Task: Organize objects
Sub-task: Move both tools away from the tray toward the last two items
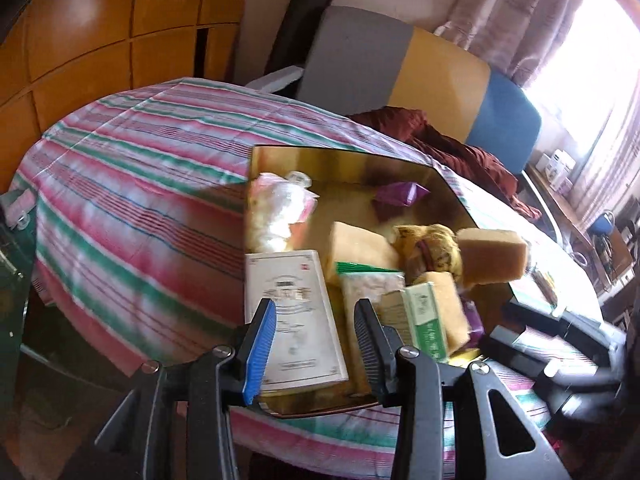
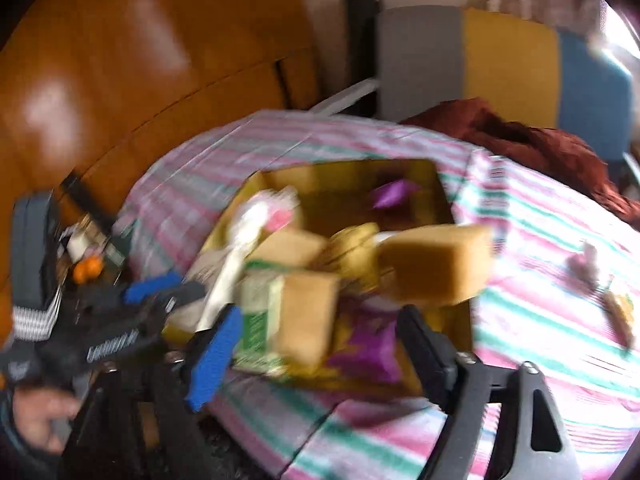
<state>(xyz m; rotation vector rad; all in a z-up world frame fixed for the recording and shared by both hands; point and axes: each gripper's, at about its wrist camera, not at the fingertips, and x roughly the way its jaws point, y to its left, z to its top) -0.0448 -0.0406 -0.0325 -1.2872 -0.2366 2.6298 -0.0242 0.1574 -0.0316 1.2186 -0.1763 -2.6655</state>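
Note:
A gold box (image 1: 344, 160) stands on the striped cloth and holds several things: a white carton (image 1: 294, 316), a green-and-white carton (image 1: 426, 320), tan sponges (image 1: 494, 254), a purple packet (image 1: 402, 194) and a plastic bag (image 1: 280, 210). My left gripper (image 1: 316, 336) is open and empty just above the box's near edge, over the white carton. My right gripper (image 2: 320, 340) is open and empty at the box's (image 2: 436, 182) near side; one tan sponge (image 2: 436, 264) looks airborne over the box's right rim. The right view is blurred.
The striped cloth (image 1: 132, 208) covers a table. A grey, yellow and blue chair back (image 1: 416, 72) and a dark red cloth (image 1: 468, 152) lie behind it. Wooden cabinets (image 1: 100, 32) stand at the left. Small scraps (image 2: 616, 300) lie on the cloth at the right.

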